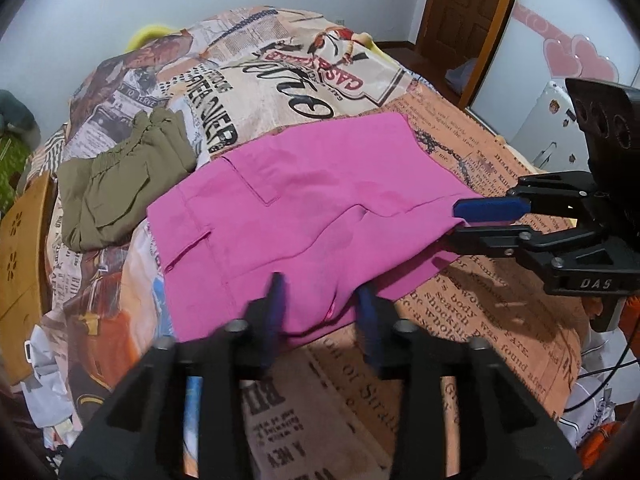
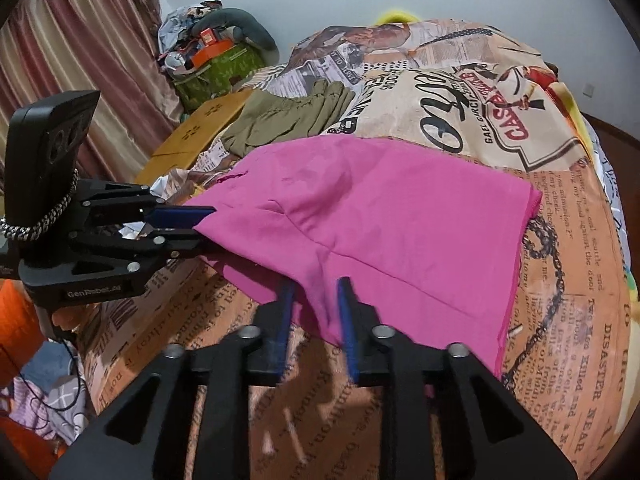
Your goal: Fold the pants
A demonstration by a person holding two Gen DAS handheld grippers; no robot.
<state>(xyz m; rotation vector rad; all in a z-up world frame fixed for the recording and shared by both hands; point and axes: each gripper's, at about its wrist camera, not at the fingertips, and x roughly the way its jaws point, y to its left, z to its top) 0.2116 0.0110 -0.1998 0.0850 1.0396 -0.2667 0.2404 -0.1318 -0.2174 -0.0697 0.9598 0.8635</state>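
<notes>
Pink pants (image 1: 304,208) folded flat on bed (image 1: 480,320), olive garment (image 1: 120,184) at 10 o'clock. Left gripper (image 1: 322,304) fingers apart, near hem loose between. Right gripper (image 2: 316,312) fingers apart, straddling cloth edge, unclamped.

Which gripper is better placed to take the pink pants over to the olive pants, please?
Probably the left gripper: it stands at the end of the pink pants nearest the olive pants, while the right gripper is at the far end. Both stand open.
</notes>
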